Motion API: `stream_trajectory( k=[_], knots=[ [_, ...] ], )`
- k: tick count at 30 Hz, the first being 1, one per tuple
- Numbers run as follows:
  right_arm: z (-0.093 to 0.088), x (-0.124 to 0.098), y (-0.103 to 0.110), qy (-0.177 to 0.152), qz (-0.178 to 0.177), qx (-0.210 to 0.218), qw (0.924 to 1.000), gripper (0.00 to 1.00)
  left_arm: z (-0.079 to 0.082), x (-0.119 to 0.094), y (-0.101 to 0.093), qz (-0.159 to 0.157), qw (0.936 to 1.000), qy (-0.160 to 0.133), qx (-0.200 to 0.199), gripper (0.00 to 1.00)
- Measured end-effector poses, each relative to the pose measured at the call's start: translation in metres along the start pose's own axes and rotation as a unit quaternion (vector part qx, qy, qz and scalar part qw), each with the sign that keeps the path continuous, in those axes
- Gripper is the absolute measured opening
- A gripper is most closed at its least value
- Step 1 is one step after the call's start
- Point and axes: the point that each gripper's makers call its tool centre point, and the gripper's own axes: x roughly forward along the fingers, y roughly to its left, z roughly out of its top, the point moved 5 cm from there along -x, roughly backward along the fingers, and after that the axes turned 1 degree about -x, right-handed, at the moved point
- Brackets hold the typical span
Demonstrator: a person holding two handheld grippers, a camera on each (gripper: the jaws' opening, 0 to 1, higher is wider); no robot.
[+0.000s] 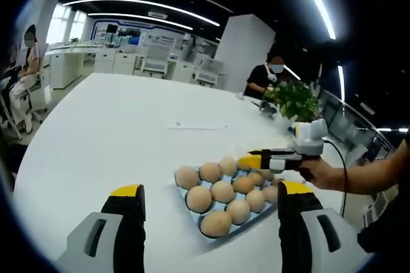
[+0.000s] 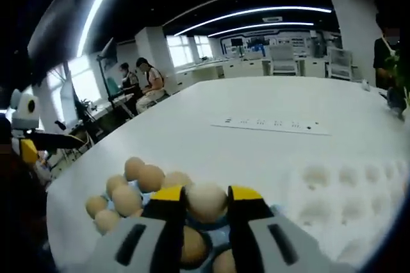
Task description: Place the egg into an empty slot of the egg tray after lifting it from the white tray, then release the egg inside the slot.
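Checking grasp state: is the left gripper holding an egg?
No, the left gripper stands open and empty above the white table.

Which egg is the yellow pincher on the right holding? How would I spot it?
Look at the big white table, then at the blue egg tray full of brown eggs near its edge. Just above that tray the right gripper is shut on one egg. That egg is paler than the others and is the only one pinched between two yellow tips.
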Motion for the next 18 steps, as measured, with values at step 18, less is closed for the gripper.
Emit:
stream_trajectory(
  k=[18],
  knots=[
    [-0.0041, 0.0045, 0.0025, 0.030, 0.015, -0.065, 0.9974, 0.26, -0.0008, 0.0017, -0.0003, -0.001, 1.0000, 0.003, 0.002, 0.85]
  ],
)
